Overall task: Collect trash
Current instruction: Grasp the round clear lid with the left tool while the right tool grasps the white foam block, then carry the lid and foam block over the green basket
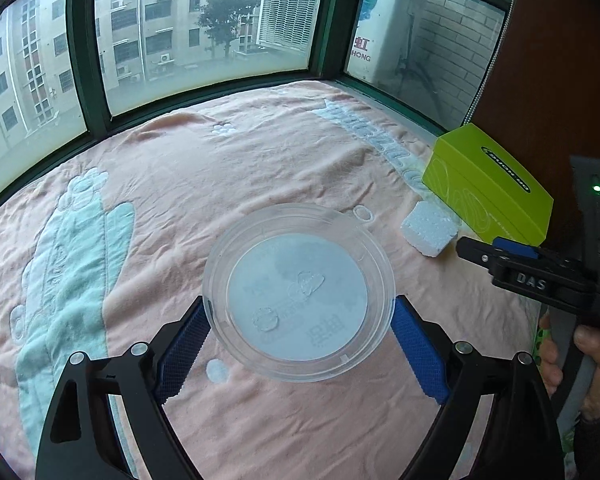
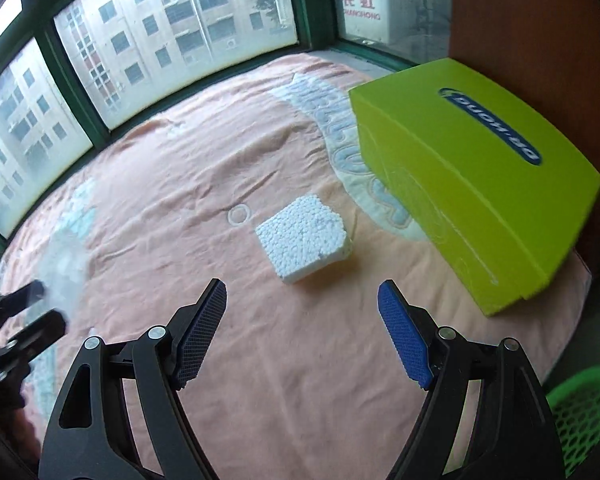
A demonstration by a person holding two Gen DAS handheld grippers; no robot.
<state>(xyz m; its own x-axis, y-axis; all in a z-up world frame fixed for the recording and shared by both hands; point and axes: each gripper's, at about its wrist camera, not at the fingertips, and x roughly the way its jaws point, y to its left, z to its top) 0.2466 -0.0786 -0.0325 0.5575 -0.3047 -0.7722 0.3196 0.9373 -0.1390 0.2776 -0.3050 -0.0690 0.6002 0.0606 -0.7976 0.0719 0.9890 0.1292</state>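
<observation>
Left tongs [image 1: 300,320] are clenched on a clear plastic tub [image 1: 298,292]: both blue pads [image 1: 188,344] are pressed on its rim at opposite sides. The tub is seen from above, mouth toward the camera, with a round white label showing through its base. Whether it rests on the blanket [image 1: 180,184] or is held just above it cannot be told.

Right tongs [image 2: 302,332] are released, jaws wide, nothing between the pads. They are pointed down at a white foam block [image 2: 306,238], which lies flat on the pink blanket just ahead of the tips, not touched.

A lime green box [image 2: 472,184] is seen just right of the block, close but apart, tilted with its far side against a brown panel [image 2: 520,8].

In the left view the right tongs are seen at the right edge, held by a hand [image 1: 584,368], tips near the foam block.

A green mesh basket [image 2: 584,412] is partly visible at the lower right, off the blanket edge. Green-framed windows [image 1: 88,80] run behind the blanket.
</observation>
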